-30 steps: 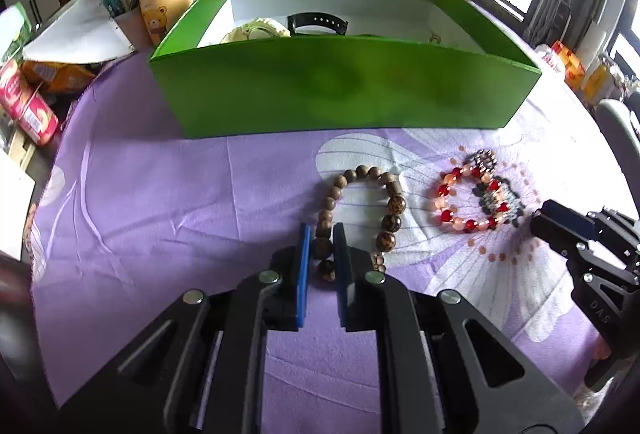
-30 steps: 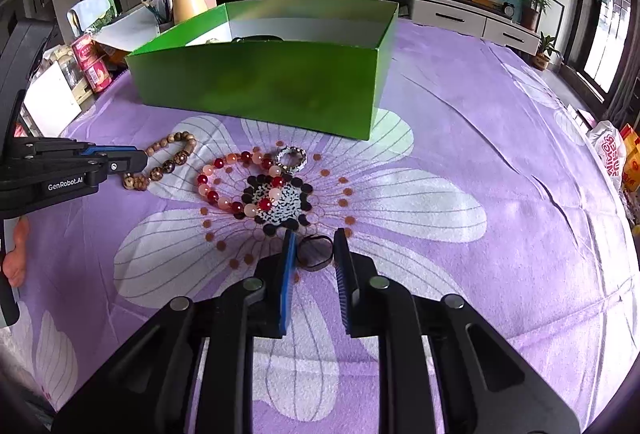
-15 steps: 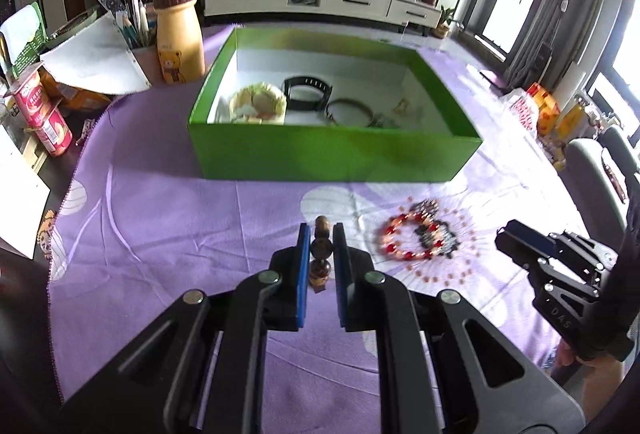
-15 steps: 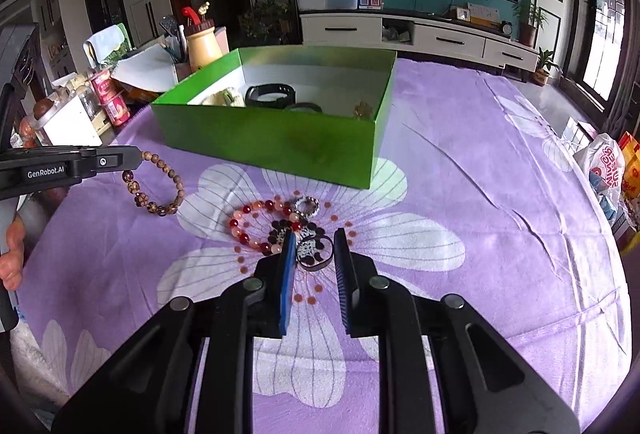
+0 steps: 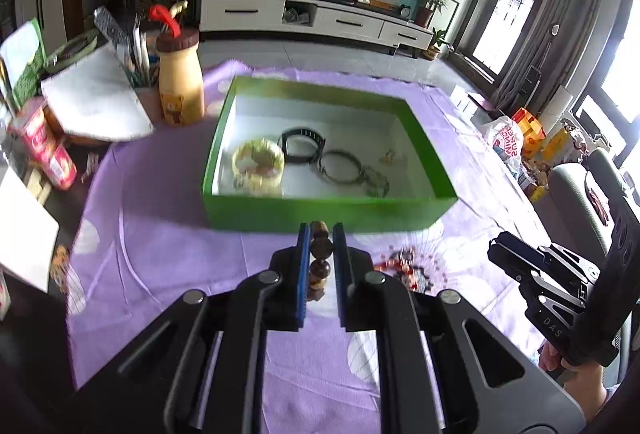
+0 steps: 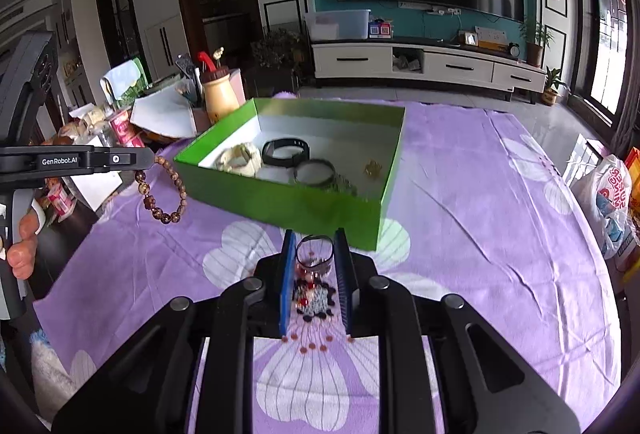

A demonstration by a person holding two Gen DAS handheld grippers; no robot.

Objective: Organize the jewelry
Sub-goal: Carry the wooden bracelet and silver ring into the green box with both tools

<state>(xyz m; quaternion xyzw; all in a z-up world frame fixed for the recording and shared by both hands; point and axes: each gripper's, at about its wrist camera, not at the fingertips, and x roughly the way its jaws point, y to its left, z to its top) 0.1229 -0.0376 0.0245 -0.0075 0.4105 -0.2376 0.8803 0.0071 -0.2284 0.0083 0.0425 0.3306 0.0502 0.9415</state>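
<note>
My left gripper [image 5: 321,234] is shut on a brown wooden bead bracelet [image 5: 320,259] and holds it high above the purple cloth; the bracelet hangs from it in the right wrist view [image 6: 162,190]. My right gripper [image 6: 315,246] is shut on a dark thin ring-shaped bracelet [image 6: 315,254], also lifted. The green box [image 5: 320,212] lies ahead with a yellow-white bangle [image 5: 258,164], a black band [image 5: 301,143] and a thin dark ring [image 5: 340,167] inside. A red bead bracelet [image 5: 400,266] lies on the cloth.
A yellow bear bottle [image 5: 178,82], a pen holder, papers and red cans [image 5: 48,150] stand at the table's left. A dark bead piece [image 6: 314,298] lies on the cloth flower below the right gripper. A chair and bags are at the right.
Both grippers have risen well above the table with their bracelets. The wooden bracelet left the cloth; the dark ring was lifted too. The box interior now shows from above.
</note>
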